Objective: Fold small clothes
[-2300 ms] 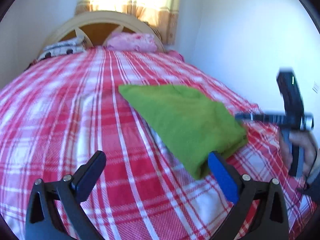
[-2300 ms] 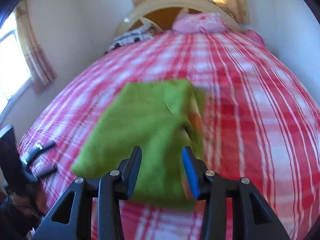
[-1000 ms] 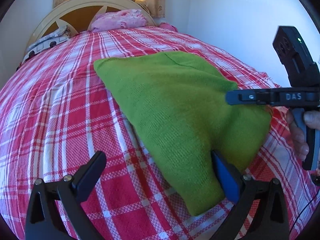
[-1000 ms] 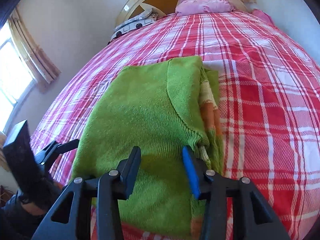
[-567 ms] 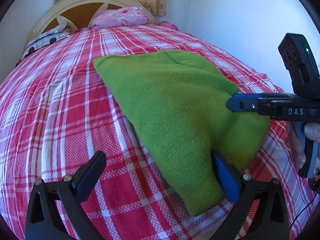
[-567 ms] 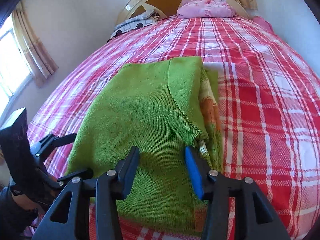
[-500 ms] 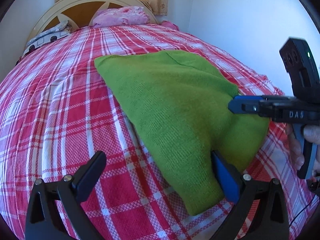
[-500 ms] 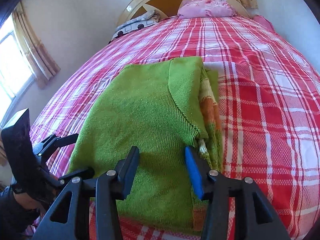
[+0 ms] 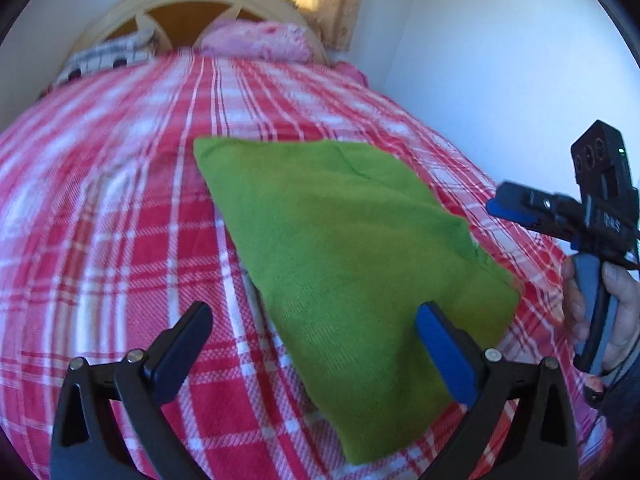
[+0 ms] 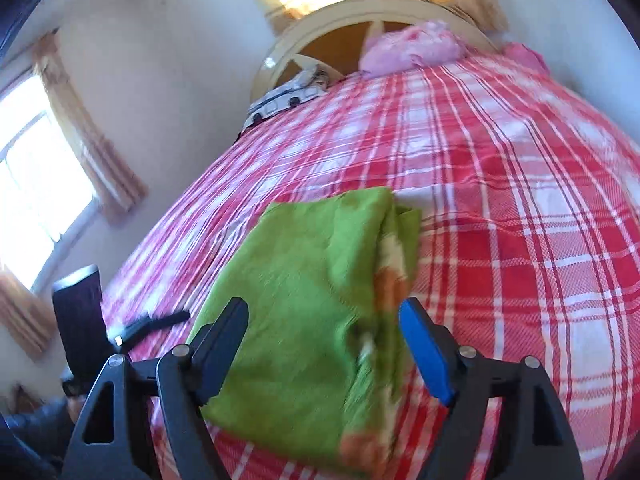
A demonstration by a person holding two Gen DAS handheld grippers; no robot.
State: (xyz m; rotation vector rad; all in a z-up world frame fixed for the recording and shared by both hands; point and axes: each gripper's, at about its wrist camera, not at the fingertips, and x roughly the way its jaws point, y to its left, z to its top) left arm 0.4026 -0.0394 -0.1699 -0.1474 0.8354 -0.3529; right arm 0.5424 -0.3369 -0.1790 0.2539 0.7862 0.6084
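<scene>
A folded green knit garment (image 9: 340, 248) lies flat on the red plaid bed (image 9: 120, 216). It also shows in the right wrist view (image 10: 312, 312), with orange and cream trim along its right edge. My left gripper (image 9: 314, 344) is open and empty, raised a little above the garment's near edge. My right gripper (image 10: 324, 340) is open and empty, raised above the garment's near end. The right gripper also shows at the right of the left wrist view (image 9: 520, 212), clear of the garment. The left gripper shows at the left of the right wrist view (image 10: 156, 324).
A pink pillow (image 9: 256, 42) and a black-and-white pillow (image 9: 104, 60) lie at the cream headboard (image 9: 200, 4). A white wall (image 9: 500, 60) runs along the bed's right side. A curtained window (image 10: 36, 184) is on the left wall.
Both grippers have pulled back and up from the garment. The right gripper's jaws have opened wider. The garment lies as before.
</scene>
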